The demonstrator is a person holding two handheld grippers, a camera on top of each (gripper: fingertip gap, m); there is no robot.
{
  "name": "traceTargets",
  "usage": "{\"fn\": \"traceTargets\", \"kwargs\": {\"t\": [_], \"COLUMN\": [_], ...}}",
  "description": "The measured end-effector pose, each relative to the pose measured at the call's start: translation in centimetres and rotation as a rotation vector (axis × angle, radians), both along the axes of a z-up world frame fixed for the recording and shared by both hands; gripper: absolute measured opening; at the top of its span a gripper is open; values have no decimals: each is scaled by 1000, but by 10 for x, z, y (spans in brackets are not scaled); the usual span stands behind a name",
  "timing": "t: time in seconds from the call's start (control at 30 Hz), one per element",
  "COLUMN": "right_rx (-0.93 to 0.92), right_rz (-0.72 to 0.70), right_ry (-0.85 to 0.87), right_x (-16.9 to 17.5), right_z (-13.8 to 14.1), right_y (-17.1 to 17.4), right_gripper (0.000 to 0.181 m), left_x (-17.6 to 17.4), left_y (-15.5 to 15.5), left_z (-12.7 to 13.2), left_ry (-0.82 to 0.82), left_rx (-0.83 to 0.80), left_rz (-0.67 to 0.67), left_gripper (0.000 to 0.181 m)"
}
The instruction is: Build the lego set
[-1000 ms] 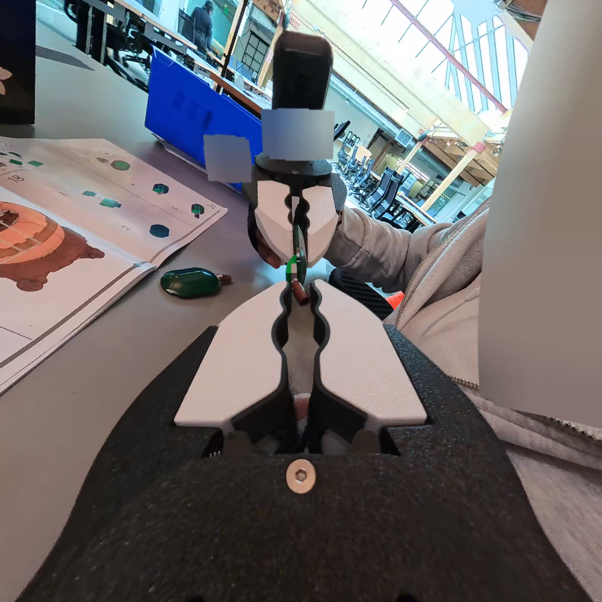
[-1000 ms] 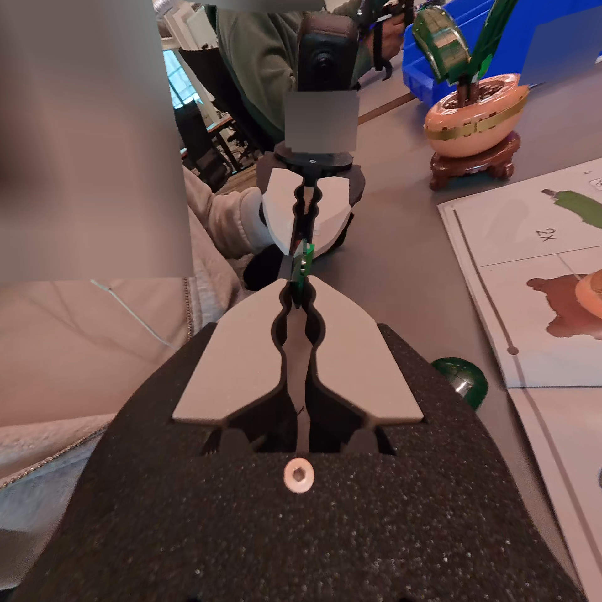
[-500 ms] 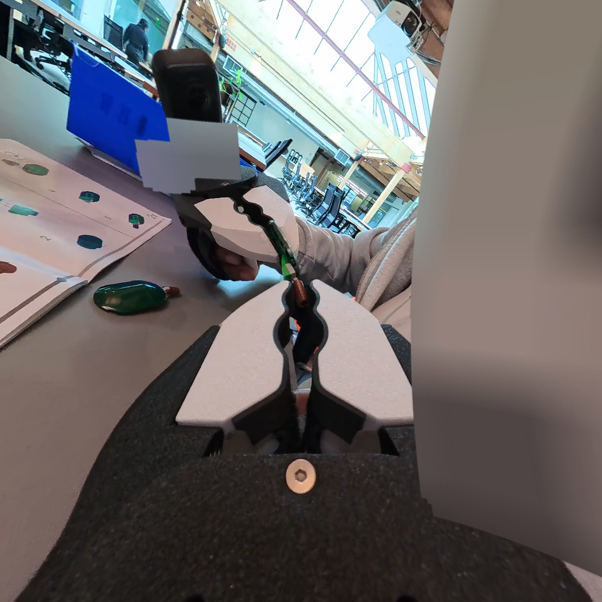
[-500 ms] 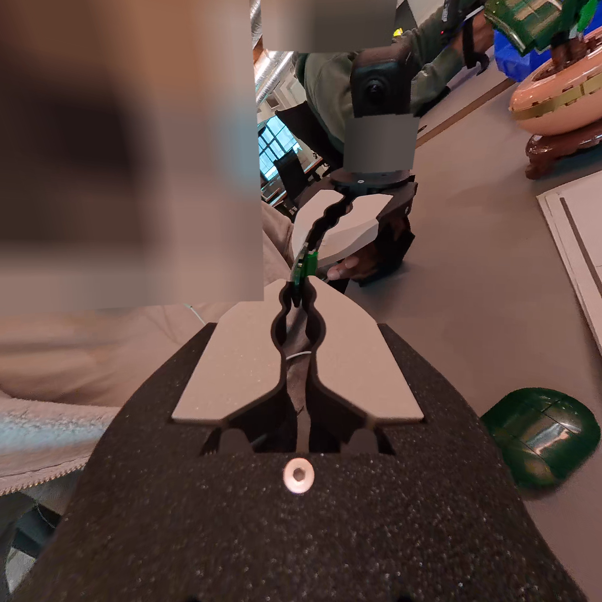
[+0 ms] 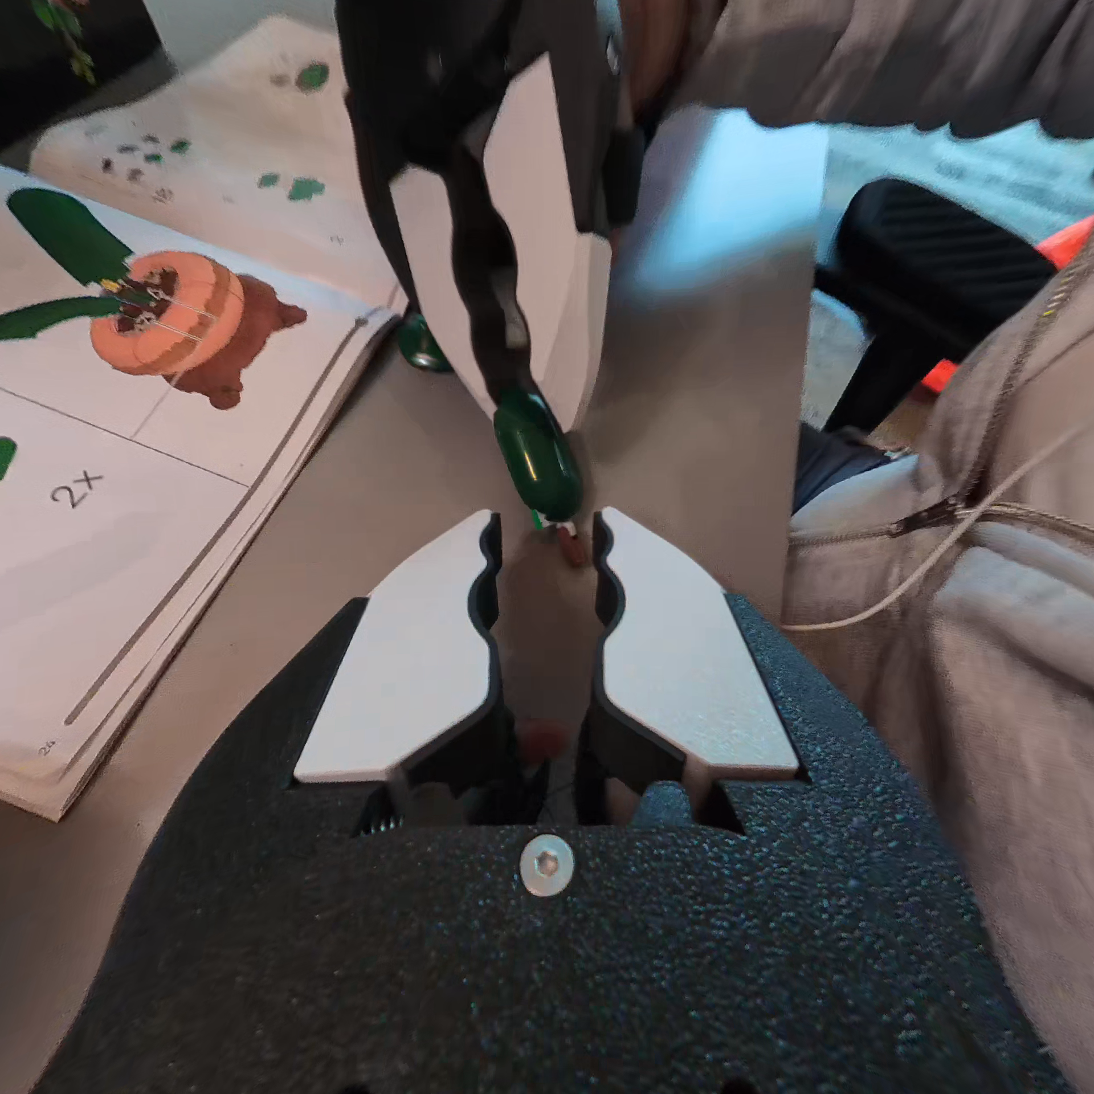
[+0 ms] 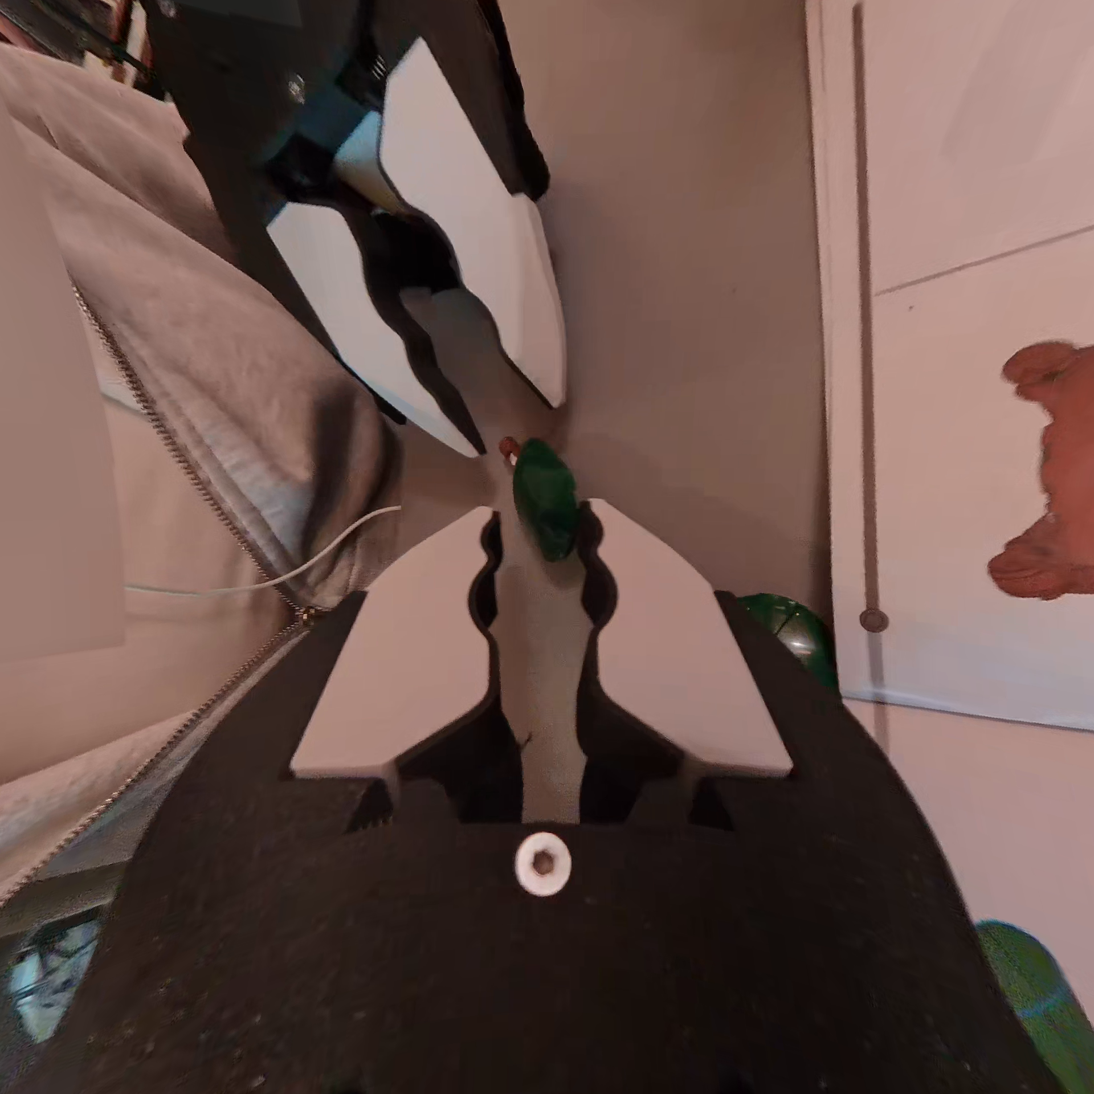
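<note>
A dark green leaf piece (image 5: 536, 456) with a small brown peg (image 5: 571, 544) at one end is low over the grey table (image 5: 355, 533). I cannot tell if it rests on it. My left gripper (image 5: 544, 518) is open, and the peg sits between its fingertips without being gripped. My right gripper (image 6: 541, 515) is open too; the leaf (image 6: 544, 503) leans against its right finger and stands clear of the left one. Each gripper faces the other closely: the right one (image 5: 530, 414) shows in the left wrist view, the left one (image 6: 515, 426) in the right wrist view.
The open instruction booklet (image 5: 177, 414) lies on the table beside the grippers (image 6: 977, 237). A second green leaf piece (image 5: 420, 349) lies by the booklet's edge, behind the right gripper (image 6: 787, 633). A person's grey zipped jacket (image 5: 947, 592) is close on the other side. Both grippers' tips are close together, under 4 cm apart.
Both grippers were shut on the leaf-and-peg piece in the air. They have tipped down toward the table and both have opened, letting go of the piece.
</note>
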State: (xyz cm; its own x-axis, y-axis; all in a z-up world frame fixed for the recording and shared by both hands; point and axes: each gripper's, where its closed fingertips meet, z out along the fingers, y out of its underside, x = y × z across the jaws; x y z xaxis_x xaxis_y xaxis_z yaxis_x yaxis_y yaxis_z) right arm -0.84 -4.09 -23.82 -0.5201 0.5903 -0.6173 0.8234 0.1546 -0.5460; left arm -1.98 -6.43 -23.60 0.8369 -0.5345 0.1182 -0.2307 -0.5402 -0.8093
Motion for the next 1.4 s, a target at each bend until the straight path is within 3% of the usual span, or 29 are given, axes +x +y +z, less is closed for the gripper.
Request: {"fn": "traceTargets", "kwargs": {"t": [0.2, 0.33, 0.43, 0.57, 0.63, 0.83, 0.93, 1.03, 1.13, 1.23, 1.33, 1.37, 1.4], "right_rx": [201, 595, 616, 708, 707, 750, 773, 761, 711, 766, 818, 792, 760], "right_rz": [-115, -418, -559, -600, -596, -703, -741, -754, -777, -804, -806, -801, -799], "right_ry": [342, 459, 449, 365, 362, 300, 282, 288, 415, 506, 372, 325, 324], "right_x": [1, 23, 35, 31, 29, 44, 54, 61, 59, 52, 50, 50, 49], "right_z": [30, 27, 11, -14, -15, -17, -17, -12, 11, 27, 11, 6, 6], "right_y": [19, 75, 82, 89, 82, 65, 59, 59, 61, 66, 68, 64, 60], "right_gripper": [45, 40, 37, 32, 11, 7, 8, 21, 26, 51, 96, 104, 93], "left_x": [-4, -9, -8, -5, -7, -10, -2, -5, -15, -19, -12, -8, -5], "left_y": [5, 4, 6, 16, 22, 36, 40, 39, 32, 34, 37, 37, 36], "left_z": [-10, -15, -18, -18, -18, -18, -18, -17, -11, 1, -1, -3, -3], "left_ry": [81, 130, 167, 184, 189, 224, 246, 256, 307, 383, 412, 409, 408], "left_rx": [-33, -55, -56, -49, -51, -47, -45, -53, -67, -26, -45, -55, -56], "left_rz": [10, 40, 79, 157, 213, 355, 348, 354, 370, 402, 401, 393, 378], "left_gripper": [24, 29, 34, 34, 29, 17, 17, 29, 47, 57, 74, 82, 84]}}
